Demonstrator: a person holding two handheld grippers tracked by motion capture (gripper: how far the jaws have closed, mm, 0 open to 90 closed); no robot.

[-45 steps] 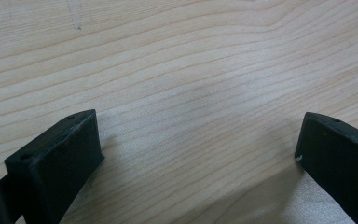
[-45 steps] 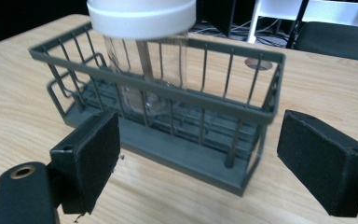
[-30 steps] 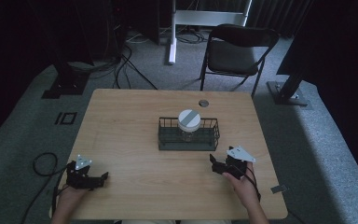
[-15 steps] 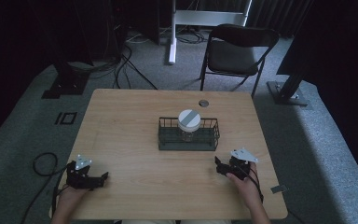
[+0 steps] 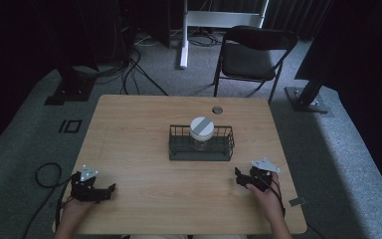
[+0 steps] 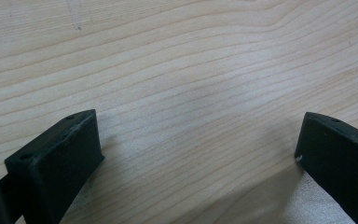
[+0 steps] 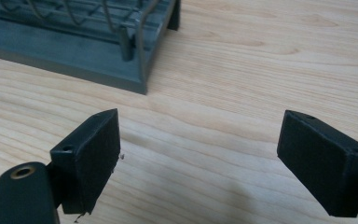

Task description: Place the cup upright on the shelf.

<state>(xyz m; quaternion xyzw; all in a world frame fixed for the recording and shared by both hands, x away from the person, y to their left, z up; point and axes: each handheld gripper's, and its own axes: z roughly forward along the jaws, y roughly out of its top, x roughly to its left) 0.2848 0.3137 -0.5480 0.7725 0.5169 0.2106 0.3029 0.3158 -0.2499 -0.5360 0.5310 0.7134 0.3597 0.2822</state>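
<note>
Near the table's front edge: right gripper drawn back from wire basket, spread, empty. Left gripper unmoved, spread. Jar upright inside basket. Untouched; approach pending.

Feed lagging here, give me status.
Left gripper open, empty. Right gripper open, empty, facing rack. Jar upright in rack. Path clear.

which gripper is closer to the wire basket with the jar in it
Right. The right gripper sits just off the wire basket near its right front corner, fingers open. The left gripper rests farther away, toward the table's near left corner.
</note>
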